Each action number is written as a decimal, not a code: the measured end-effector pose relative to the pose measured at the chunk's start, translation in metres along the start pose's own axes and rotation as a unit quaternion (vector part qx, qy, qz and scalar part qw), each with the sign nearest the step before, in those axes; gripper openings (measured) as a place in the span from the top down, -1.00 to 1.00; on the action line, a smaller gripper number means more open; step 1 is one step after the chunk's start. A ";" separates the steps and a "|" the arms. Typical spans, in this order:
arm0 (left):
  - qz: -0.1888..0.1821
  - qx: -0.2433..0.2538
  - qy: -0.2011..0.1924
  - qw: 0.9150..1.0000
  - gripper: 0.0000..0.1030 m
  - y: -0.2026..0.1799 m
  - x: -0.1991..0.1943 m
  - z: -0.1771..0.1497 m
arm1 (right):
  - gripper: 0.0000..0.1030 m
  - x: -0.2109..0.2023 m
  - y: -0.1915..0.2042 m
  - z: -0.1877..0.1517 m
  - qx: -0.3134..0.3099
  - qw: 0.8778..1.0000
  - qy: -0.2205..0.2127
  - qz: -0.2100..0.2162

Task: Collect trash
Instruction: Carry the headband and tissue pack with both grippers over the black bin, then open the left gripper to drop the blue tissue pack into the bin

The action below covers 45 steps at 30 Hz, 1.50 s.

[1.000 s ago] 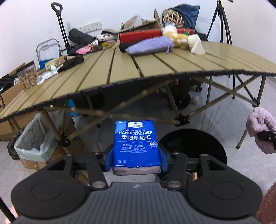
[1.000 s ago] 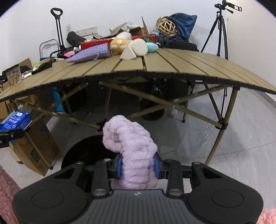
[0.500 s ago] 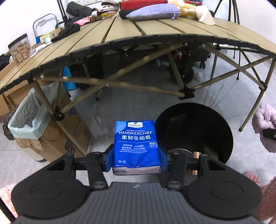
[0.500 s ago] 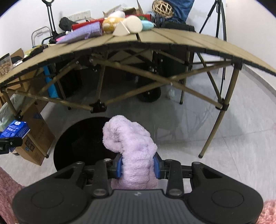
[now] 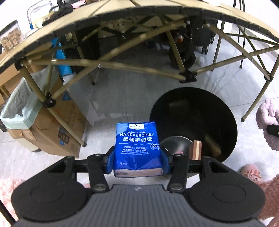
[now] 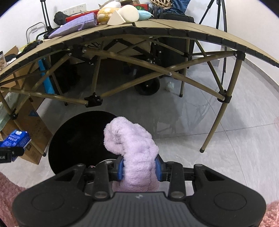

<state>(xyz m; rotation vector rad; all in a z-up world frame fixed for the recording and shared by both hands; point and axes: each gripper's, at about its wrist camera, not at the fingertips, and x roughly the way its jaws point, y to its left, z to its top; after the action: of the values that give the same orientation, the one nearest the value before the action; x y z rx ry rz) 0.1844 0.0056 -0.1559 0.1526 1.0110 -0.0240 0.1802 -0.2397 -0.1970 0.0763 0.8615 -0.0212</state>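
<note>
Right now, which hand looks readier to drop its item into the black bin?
Probably the right. Its fluffy purple cloth already hangs over the black bin. The left gripper's blue handkerchief pack sits beside the bin's rim, over the floor.

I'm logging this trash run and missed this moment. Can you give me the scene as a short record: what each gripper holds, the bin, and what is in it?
left gripper: shut on blue handkerchief pack
right gripper: shut on lilac fluffy cloth
bin: black round bin on the floor, open, in front of the folding table
bin contents: a striped block and a dark funnel-shaped piece; the rest too dark to tell
release: neither item dropped yet
</note>
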 end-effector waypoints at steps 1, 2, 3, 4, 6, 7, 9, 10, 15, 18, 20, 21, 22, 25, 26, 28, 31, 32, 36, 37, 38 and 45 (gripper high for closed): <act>-0.003 0.000 0.004 1.000 -0.02 -0.001 0.002 0.001 | 0.35 0.001 0.000 0.001 0.001 1.000 0.001 -0.001; -0.007 0.001 0.008 1.000 -0.02 -0.003 0.003 0.002 | 0.35 0.003 0.000 0.001 0.002 1.000 0.003 -0.002; -0.011 0.001 0.012 1.000 -0.02 -0.004 0.005 0.003 | 0.35 0.004 -0.001 0.001 0.002 1.000 0.004 -0.002; -0.014 0.002 0.017 1.000 -0.01 -0.006 0.007 0.004 | 0.35 0.005 -0.001 0.002 0.003 1.000 0.005 -0.003; -0.021 0.004 0.026 0.999 -0.01 -0.011 0.011 0.007 | 0.35 0.007 -0.002 0.002 0.005 1.000 0.006 -0.004; -0.025 0.003 0.030 0.999 -0.01 -0.013 0.012 0.009 | 0.36 0.007 -0.002 0.003 0.008 1.000 0.006 -0.005; -0.032 0.002 0.037 0.999 -0.01 -0.018 0.016 0.013 | 0.35 0.009 -0.004 0.004 0.012 1.000 0.007 -0.007; -0.037 0.002 0.040 0.999 -0.01 -0.020 0.018 0.016 | 0.35 0.011 -0.006 0.005 0.015 1.000 0.008 -0.008; -0.052 0.009 0.051 0.997 -0.01 -0.037 0.024 0.025 | 0.35 0.014 -0.010 0.008 0.023 1.000 0.010 -0.010; -0.061 0.014 0.061 0.996 -0.01 -0.048 0.029 0.028 | 0.35 0.016 -0.011 0.009 0.023 1.000 0.012 -0.012; -0.063 0.018 0.068 0.996 -0.01 -0.055 0.033 0.032 | 0.35 0.017 -0.012 0.010 0.024 1.000 0.012 -0.013; -0.064 0.019 0.071 0.995 -0.01 -0.058 0.036 0.033 | 0.35 0.017 -0.011 0.010 0.024 1.000 0.012 -0.014; -0.065 0.019 0.073 0.995 -0.01 -0.061 0.038 0.035 | 0.35 0.018 -0.012 0.010 0.024 1.000 0.012 -0.015; -0.065 0.023 0.081 0.994 -0.01 -0.069 0.044 0.039 | 0.35 0.018 -0.012 0.012 0.028 0.999 0.010 -0.019; -0.066 0.024 0.086 0.994 -0.01 -0.070 0.047 0.040 | 0.35 0.019 -0.012 0.013 0.030 0.999 0.009 -0.020; -0.065 0.024 0.096 0.993 -0.01 -0.074 0.051 0.041 | 0.35 0.020 -0.014 0.015 0.032 0.999 0.008 -0.022; -0.064 0.024 0.106 0.992 -0.01 -0.077 0.057 0.043 | 0.35 0.021 -0.014 0.018 0.033 0.999 0.007 -0.025; -0.064 0.024 0.109 0.992 -0.01 -0.079 0.058 0.043 | 0.35 0.021 -0.015 0.018 0.033 0.999 0.006 -0.026; -0.065 0.022 0.112 0.991 -0.02 -0.086 0.062 0.048 | 0.35 0.022 -0.014 0.022 0.033 0.999 0.002 -0.028; -0.067 0.021 0.112 0.991 -0.01 -0.088 0.063 0.050 | 0.35 0.022 -0.015 0.023 0.033 0.999 0.002 -0.029; -0.068 0.021 0.112 0.991 -0.02 -0.089 0.064 0.051 | 0.35 0.022 -0.014 0.024 0.032 0.999 0.001 -0.030; -0.070 0.029 0.107 0.991 -0.02 -0.101 0.067 0.056 | 0.35 0.026 -0.013 0.026 0.027 0.999 0.004 -0.036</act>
<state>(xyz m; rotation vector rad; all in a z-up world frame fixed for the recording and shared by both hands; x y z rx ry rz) 0.2577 -0.0984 -0.1949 0.1383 1.2357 -0.1684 0.2161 -0.2547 -0.2012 0.0973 0.8721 -0.1114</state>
